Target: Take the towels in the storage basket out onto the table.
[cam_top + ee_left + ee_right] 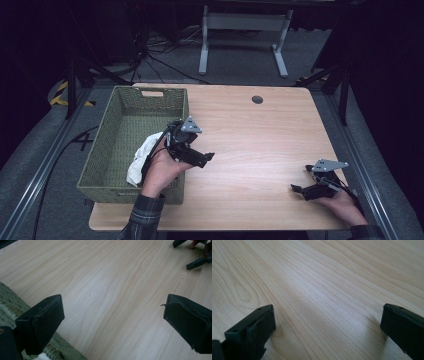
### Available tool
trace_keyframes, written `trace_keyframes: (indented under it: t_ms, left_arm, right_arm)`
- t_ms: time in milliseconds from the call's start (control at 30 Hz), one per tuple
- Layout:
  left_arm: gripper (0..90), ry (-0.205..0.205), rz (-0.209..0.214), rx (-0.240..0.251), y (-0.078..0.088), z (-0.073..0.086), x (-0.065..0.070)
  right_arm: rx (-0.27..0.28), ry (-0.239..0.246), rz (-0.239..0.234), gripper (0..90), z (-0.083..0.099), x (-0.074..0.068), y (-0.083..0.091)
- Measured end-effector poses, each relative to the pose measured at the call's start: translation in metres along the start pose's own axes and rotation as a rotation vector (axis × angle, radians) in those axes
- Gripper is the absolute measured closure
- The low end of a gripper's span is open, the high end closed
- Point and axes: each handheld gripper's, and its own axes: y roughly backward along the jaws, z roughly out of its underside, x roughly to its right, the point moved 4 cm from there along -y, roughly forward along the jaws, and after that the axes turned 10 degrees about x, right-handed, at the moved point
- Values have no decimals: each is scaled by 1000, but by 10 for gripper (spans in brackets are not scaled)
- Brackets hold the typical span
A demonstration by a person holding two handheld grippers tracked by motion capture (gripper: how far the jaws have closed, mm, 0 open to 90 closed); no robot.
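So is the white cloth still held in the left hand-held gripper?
No, the left hand-held gripper is open over bare table; the white cloth lies in the basket.

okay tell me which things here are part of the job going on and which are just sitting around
In the job: left gripper, open, empty; white cloth lying in the green wicker basket.

Just there: right gripper, open on the table; white desk frame behind.

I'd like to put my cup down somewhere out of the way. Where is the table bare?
The widest bare stretch of the table lies between the green basket at the left and the right tongs, running back to the small round hole. It is crowded at the basket's near right corner, where the left tongs hang beside a white cloth.
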Motion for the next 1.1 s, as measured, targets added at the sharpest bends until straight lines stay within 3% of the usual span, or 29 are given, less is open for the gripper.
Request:
trace_keyframes:
  t_ms: [367,767,800,1100]
  left_arm:
    - [40,18,-43,-3,22,8,-17]
    - [45,53,-125,-1,48,20,-40]
    - [45,70,-130,2,49,22,-42]
    - [53,99,-194,-27,58,39,-60]
  right_arm:
    - [0,1,0,1,0,0,0]
    - [0,0,0,1,0,0,0]
    - [0,0,0,1,0,0,0]
    - [0,0,0,1,0,0,0]
